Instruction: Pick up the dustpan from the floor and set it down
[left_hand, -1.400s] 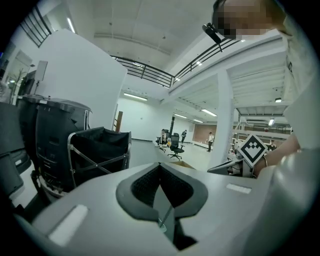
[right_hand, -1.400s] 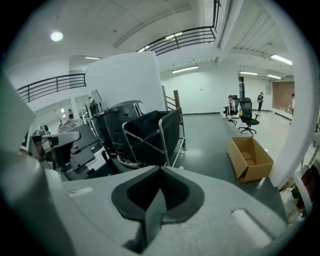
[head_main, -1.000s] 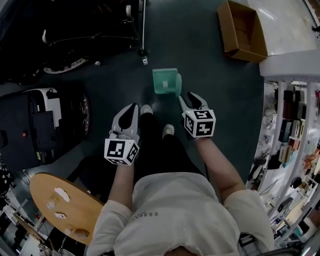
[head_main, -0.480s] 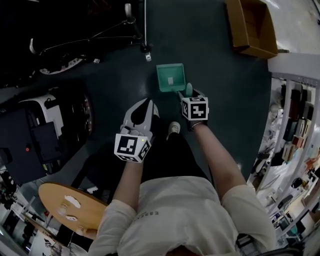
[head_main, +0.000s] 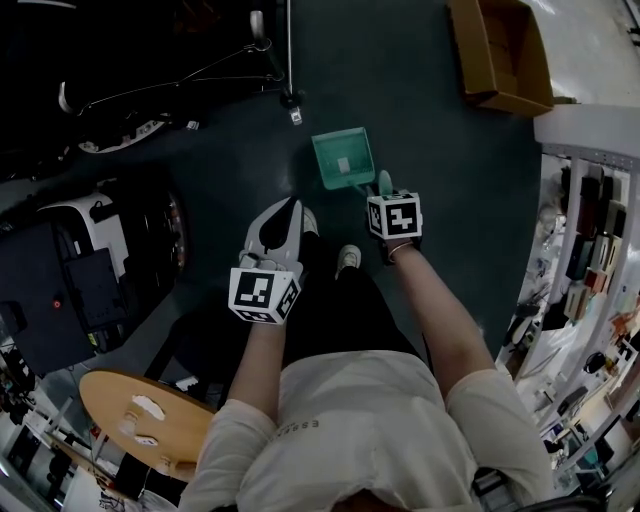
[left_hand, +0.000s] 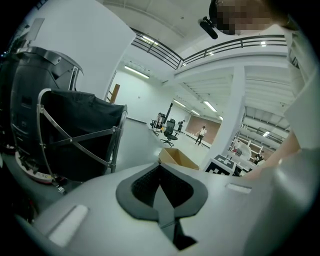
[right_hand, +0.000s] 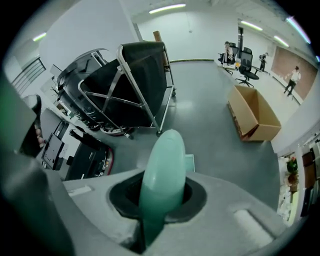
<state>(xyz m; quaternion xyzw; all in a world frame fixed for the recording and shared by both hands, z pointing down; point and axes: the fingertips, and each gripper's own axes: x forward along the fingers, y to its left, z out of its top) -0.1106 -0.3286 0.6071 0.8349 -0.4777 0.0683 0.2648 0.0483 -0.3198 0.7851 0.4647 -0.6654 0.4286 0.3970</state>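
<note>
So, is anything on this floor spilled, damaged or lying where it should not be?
Nothing stands out. The green dustpan lies on the floor with one small white piece inside, and nothing is spilled around it. The right tool is closing its jaws on the handle. The open cardboard box looks intact.

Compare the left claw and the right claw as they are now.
The left claw is empty, jaws together; the right claw is closing on the green dustpan handle. The left claw points nearly level; the right claw points steeply down. Both carry a marker cube.
</note>
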